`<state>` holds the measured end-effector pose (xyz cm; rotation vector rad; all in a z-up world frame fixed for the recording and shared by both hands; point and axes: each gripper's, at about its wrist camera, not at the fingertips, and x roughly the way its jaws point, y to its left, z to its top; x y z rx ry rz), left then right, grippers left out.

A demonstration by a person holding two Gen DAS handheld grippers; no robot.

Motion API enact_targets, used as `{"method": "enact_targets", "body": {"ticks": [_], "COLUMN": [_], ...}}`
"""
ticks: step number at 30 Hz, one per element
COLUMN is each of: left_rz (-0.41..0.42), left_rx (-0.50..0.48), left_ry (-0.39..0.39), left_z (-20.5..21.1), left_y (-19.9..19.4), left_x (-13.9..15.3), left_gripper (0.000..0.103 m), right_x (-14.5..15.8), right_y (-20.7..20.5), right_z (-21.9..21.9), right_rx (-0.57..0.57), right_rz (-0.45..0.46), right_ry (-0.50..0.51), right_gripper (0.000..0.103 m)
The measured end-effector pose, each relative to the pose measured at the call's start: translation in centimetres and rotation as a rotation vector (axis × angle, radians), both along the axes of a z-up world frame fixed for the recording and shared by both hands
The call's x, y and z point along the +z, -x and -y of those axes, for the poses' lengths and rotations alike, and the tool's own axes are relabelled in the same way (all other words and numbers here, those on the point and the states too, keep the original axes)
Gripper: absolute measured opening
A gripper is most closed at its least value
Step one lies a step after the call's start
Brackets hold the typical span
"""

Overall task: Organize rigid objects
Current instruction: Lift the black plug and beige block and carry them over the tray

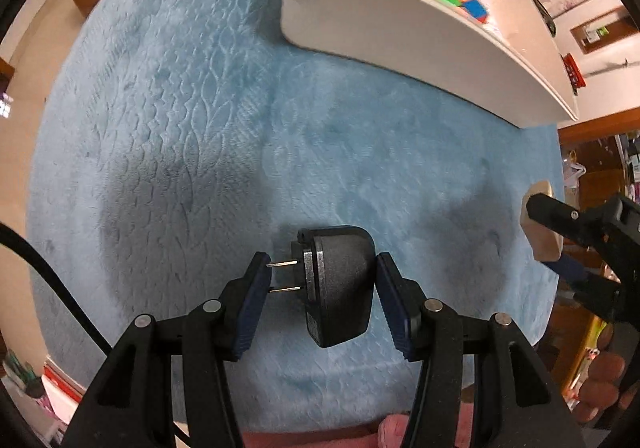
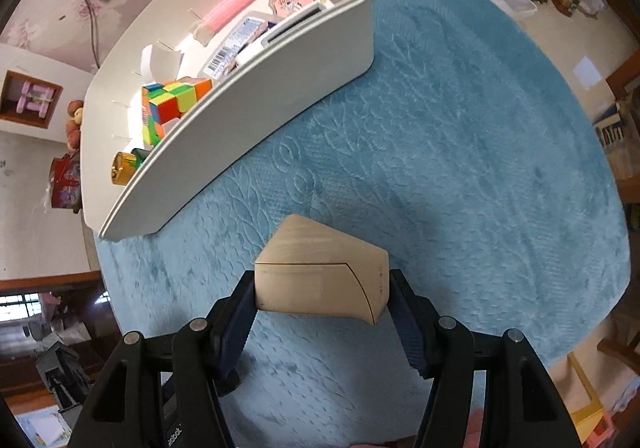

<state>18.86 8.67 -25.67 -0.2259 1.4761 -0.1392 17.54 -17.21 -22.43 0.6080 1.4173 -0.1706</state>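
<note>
Left gripper (image 1: 320, 288): squeezes the black plug (image 1: 338, 288) above the blue blanket (image 1: 180, 128).
Right gripper (image 2: 322, 296): squeezes the wooden block (image 2: 320, 276), near the white bin (image 2: 280, 80).
Worry: the plug's thin metal pins touch one pad, so it might twist and drop.

The plug adapter (image 1: 340, 288) is matt black plastic with shiny metal prongs; the block (image 2: 320, 280) is smooth pale wood; the bin (image 2: 280, 80) is glossy white plastic; the blue cloth (image 2: 440, 168) is plush and embossed.
</note>
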Motion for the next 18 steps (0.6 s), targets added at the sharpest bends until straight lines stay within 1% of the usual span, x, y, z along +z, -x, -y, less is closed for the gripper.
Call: {"method": "enact_targets", "body": {"ticks": [2,5,6,10,11,13,14,18], "left_rz": [0.016,0.036,0.045,0.08,0.083,0.089,0.092,0.107], "left_rx": [0.002,-0.005,-0.011,-0.041,-0.053,-0.071,-0.082,-0.149], "left_ry": [0.001,0.006,0.003,-0.02,-0.022,-0.021,-0.021,-0.026], "left_z": [0.4,1.1,2.2,3.1,3.6,4.2,4.2,6.0], "left_y": [0.2,0.1,-0.2,-0.1,0.5,0.1,0.4,-0.5], "left_x": [1.0,2.4,3.0,5.5,6.0,7.0,7.9,9.6], "left_gripper": [0.057,0.057,0.057,0.057,0.057,0.057,0.057,0.057], "right_x": [0.8,2.0,2.4,3.6,3.6,4.1,4.2,5.3], "right_y": [-1.1,-1.4,-1.7,-1.9,-2.0,-2.1,-2.2,-2.8], "right_z": [0.0,0.8,1.0,2.3,2.4,2.9,2.9,3.6], "right_rx": [0.009,0.035,0.039,0.039,0.036,0.028,0.025,0.022], "right_rz": [0.013,0.05,0.062,0.1,0.105,0.124,0.132,0.176], "right_ry": [0.0,0.006,0.009,0.008,0.007,0.005,0.004,0.001], "right_gripper": [0.064,0.064,0.064,0.064,0.064,0.064,0.064,0.064]}}
